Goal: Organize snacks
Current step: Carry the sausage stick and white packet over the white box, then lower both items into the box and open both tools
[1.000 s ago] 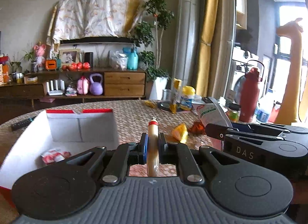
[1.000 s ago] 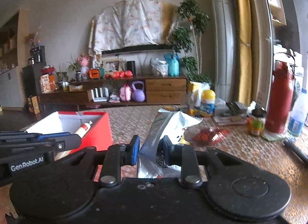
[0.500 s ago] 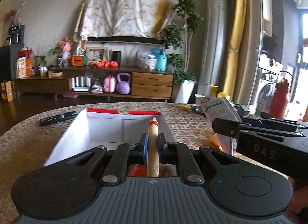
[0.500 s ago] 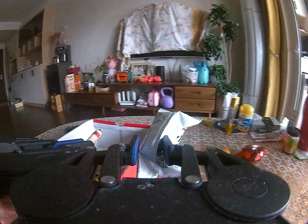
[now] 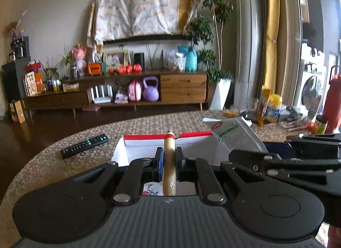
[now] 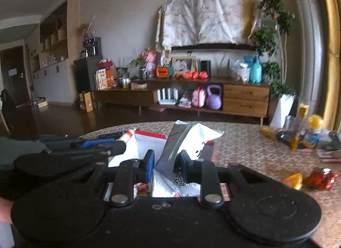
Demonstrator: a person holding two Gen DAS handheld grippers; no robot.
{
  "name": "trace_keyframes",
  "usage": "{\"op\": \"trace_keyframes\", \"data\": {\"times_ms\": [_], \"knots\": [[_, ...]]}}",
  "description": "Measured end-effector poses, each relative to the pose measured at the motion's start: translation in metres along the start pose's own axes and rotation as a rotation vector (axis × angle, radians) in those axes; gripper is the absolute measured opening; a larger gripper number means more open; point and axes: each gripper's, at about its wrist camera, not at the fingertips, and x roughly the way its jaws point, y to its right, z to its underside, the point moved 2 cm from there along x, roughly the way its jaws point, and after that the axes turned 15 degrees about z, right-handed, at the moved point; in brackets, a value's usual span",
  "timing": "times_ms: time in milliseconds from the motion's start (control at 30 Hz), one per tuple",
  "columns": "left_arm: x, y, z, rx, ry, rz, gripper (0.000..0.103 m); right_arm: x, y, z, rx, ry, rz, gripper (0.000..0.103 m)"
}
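My left gripper (image 5: pixel 169 159) is shut on a beige sausage stick (image 5: pixel 169 162) with a red tip, held above the white box with a red rim (image 5: pixel 147 138). To its right, my right gripper (image 6: pixel 165 160) is shut on a silver-and-white snack bag (image 6: pixel 187 139), also over the box (image 6: pixel 149 136). That bag (image 5: pixel 232 132) and the right gripper's body (image 5: pixel 294 158) show at the right of the left wrist view. The left gripper's body (image 6: pixel 70 149) with the sausage tip (image 6: pixel 127 136) shows at the left of the right wrist view. Small wrapped snacks (image 6: pixel 140 186) lie inside the box.
A black remote (image 5: pixel 85 145) lies left of the box on the patterned round table (image 5: pixel 53 162). Orange and red wrapped snacks (image 6: pixel 309 178) sit on the table to the right. Bottles and jars (image 6: pixel 309 132) and a red flask (image 5: pixel 333 102) crowd the far right.
Both grippers have swung left across the table with their snacks, from beside the box to over it. The loose snacks and bottles have slid toward the right edge of both views.
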Motion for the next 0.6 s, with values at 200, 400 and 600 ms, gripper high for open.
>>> {"op": "trace_keyframes", "data": {"times_ms": [200,400,600], "knots": [[0.027,-0.022,-0.002,-0.024,-0.079,0.006,0.01,0.02,-0.011,0.004,-0.011,-0.054,-0.019,0.024],[0.052,-0.03,-0.001,-0.009,-0.155,0.032,0.01,0.034,-0.011,0.009,-0.018,-0.107,-0.02,0.024],[0.07,-0.036,0.002,-0.021,-0.195,0.033,0.01,0.048,-0.009,0.01,-0.009,-0.165,-0.02,0.024]]}}
